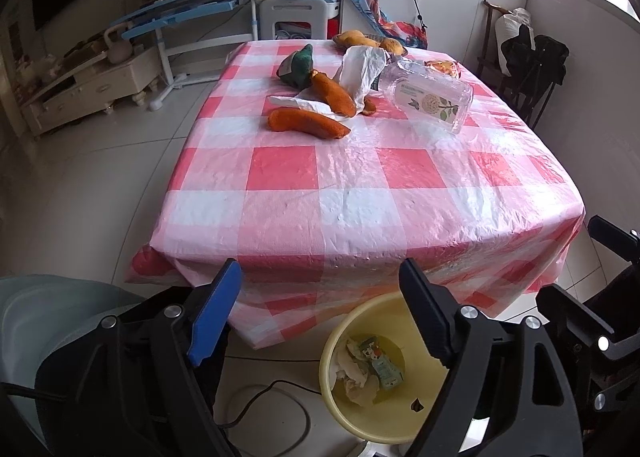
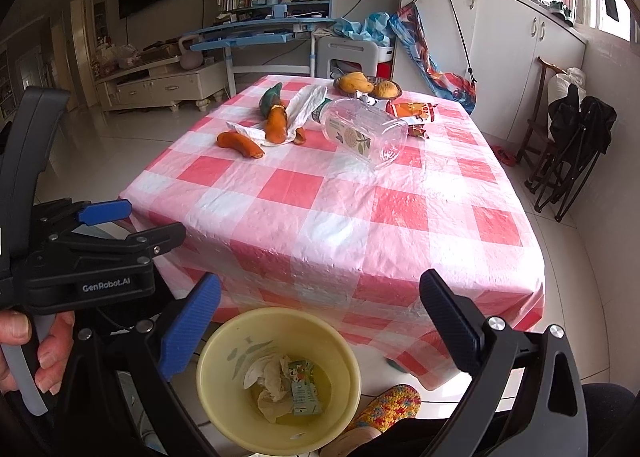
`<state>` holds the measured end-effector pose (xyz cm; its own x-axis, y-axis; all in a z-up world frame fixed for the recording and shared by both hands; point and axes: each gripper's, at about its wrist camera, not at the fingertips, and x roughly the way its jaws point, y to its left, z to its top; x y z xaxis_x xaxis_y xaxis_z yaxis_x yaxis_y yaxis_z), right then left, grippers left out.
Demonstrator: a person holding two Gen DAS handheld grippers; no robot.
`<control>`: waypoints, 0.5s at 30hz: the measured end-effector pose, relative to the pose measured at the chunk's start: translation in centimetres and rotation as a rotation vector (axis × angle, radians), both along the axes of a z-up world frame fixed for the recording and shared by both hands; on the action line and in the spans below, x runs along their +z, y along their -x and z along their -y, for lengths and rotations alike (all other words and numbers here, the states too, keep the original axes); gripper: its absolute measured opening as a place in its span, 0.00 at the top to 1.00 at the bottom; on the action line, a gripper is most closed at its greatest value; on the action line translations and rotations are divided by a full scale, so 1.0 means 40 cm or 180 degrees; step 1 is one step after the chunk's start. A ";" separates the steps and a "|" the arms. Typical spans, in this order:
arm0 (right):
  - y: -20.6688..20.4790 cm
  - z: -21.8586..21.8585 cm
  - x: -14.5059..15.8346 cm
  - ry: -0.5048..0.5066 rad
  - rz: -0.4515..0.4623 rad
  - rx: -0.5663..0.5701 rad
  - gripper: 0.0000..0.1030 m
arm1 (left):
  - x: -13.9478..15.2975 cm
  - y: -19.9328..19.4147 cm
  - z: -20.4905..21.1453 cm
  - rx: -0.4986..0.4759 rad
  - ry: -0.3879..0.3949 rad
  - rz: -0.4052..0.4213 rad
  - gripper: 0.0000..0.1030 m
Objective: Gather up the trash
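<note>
Below both wide, empty claws, left claw [image 1: 320, 297] and right claw [image 2: 320, 321], the yellow bin [image 2: 224, 409] holds tissue and a carton; beyond them on the worktop [image 1: 360, 193], the plastic bottle [image 1: 428, 97], white wrapper [image 1: 360, 69] and snack packet [image 2: 412, 111] remain.

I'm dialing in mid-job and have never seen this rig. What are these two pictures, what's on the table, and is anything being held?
There is no robot arm: a person holds a handheld gripper in each hand, and each gripper carries a wide-angle camera looking forward along its jaws. One picture is from the left gripper, the other from the right gripper. Both have jaws standing open with nothing between them.

Below them on the floor is a yellow bin that already holds crumpled paper and a small carton.

On the checked tablecloth lie a clear plastic bottle on its side, a white plastic bag, orange carrot-shaped soft toys, a snack wrapper and a dish of fruit.
</note>
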<state>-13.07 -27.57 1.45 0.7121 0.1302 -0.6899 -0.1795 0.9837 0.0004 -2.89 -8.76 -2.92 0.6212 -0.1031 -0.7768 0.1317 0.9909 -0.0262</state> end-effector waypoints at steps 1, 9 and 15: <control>-0.001 -0.001 0.001 -0.0001 0.0000 0.0011 0.08 | 0.000 -0.007 0.000 0.0007 0.0005 0.0001 0.24; -0.037 0.021 0.019 -0.0171 -0.0053 0.0070 0.08 | 0.009 -0.078 0.009 0.0025 -0.0005 0.0040 0.24; -0.114 0.049 0.042 -0.0241 -0.0072 0.0133 0.08 | 0.006 -0.162 -0.003 0.0148 0.0103 0.0012 0.24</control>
